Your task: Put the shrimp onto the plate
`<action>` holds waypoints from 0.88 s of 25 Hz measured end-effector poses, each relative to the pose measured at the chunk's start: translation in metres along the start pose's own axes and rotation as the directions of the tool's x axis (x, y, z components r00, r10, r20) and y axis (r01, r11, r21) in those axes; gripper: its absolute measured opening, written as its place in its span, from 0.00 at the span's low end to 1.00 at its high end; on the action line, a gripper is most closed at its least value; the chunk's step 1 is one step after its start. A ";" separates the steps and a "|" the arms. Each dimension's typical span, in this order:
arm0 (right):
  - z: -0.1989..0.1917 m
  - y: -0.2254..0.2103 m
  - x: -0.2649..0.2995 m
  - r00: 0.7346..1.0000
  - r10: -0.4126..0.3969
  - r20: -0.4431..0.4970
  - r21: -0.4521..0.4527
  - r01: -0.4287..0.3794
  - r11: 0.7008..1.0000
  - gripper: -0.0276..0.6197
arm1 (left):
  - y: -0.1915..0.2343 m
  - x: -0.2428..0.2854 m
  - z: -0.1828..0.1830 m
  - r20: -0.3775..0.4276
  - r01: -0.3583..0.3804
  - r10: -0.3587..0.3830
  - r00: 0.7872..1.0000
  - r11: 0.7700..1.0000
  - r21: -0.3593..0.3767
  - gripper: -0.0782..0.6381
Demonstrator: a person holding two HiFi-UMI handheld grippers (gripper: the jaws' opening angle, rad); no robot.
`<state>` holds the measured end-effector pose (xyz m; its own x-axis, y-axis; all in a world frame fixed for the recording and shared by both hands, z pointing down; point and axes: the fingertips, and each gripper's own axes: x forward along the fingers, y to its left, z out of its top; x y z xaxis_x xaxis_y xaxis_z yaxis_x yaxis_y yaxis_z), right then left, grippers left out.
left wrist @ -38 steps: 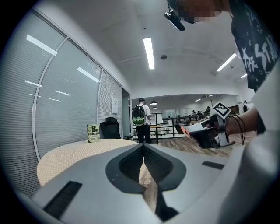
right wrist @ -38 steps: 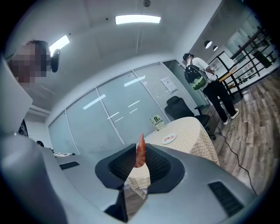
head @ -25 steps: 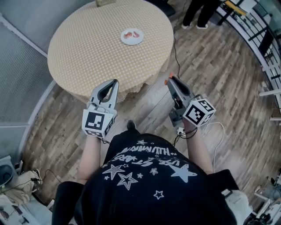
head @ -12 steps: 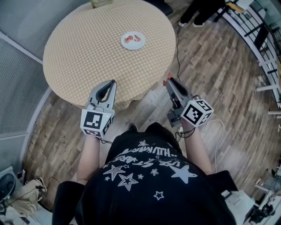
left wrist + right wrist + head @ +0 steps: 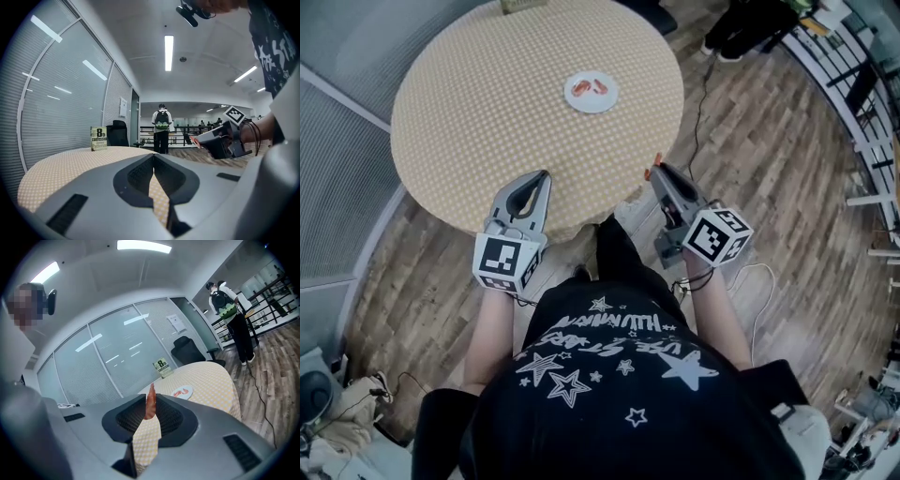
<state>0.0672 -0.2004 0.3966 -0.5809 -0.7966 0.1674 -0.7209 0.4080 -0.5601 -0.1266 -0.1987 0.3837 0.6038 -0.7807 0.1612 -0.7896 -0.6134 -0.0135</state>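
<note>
A small white plate (image 5: 592,93) with two orange shrimp on it lies on the far right part of the round checked table (image 5: 487,103); the right gripper view shows the plate (image 5: 182,392) too. My right gripper (image 5: 653,172) hangs off the table's near right edge, shut on a shrimp (image 5: 150,402) whose tip sticks up between the jaws. That shrimp (image 5: 655,169) shows in the head view as orange specks at the jaw tips. At the near table edge, my left gripper (image 5: 540,176) has its jaws together with nothing in them.
A book (image 5: 99,138) stands upright at the table's far edge. A person with a green backpack (image 5: 229,319) stands beyond the table on the wood floor. A cable (image 5: 697,103) runs along the floor to the right of the table. Glass partitions lie to the left.
The view has shifted slightly closer to the table. Both grippers hold about the same pose, the right one keeping its shrimp. The person's leg now shows stepping forward between the grippers.
</note>
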 end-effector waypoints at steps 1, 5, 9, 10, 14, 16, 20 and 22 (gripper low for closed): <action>0.002 -0.002 0.008 1.000 0.010 -0.005 0.000 -0.010 1.000 0.16 | 0.004 0.003 -0.001 -0.002 -0.010 0.010 1.000 1.000 -0.003 0.12; 0.005 -0.009 0.040 0.998 0.057 -0.031 0.001 -0.057 0.998 0.16 | 0.020 0.016 -0.006 -0.016 -0.048 0.048 0.999 0.999 -0.013 0.12; 0.013 -0.025 0.069 0.995 0.078 -0.068 0.002 -0.078 0.997 0.16 | 0.036 0.036 -0.008 -0.034 -0.083 0.082 0.996 0.996 -0.027 0.12; 0.015 -0.029 0.077 0.994 0.082 -0.078 0.000 -0.082 0.997 0.16 | 0.039 0.042 -0.008 -0.038 -0.089 0.088 0.995 0.995 -0.033 0.12; 0.026 -0.046 0.108 0.988 0.102 -0.116 -0.006 -0.103 0.995 0.16 | 0.053 0.065 -0.007 -0.061 -0.112 0.109 0.992 0.993 -0.038 0.12; 0.030 -0.055 0.123 0.984 0.113 -0.136 0.000 -0.114 0.993 0.16 | 0.060 0.078 -0.005 -0.067 -0.134 0.131 0.989 0.990 -0.043 0.12; 0.029 -0.069 0.146 0.972 0.141 -0.186 0.015 -0.141 0.990 0.16 | 0.071 0.097 -0.009 -0.078 -0.183 0.177 0.981 0.980 -0.076 0.12; 0.028 -0.077 0.154 0.968 0.149 -0.203 0.019 -0.148 0.989 0.16 | 0.072 0.107 -0.014 -0.099 -0.191 0.183 0.978 0.978 -0.082 0.12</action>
<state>0.0442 -0.3668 0.4423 -0.7465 -0.6193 0.2433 -0.6194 0.5130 -0.5943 -0.1201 -0.3245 0.4139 0.4354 -0.8641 0.2525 -0.8967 -0.4410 0.0374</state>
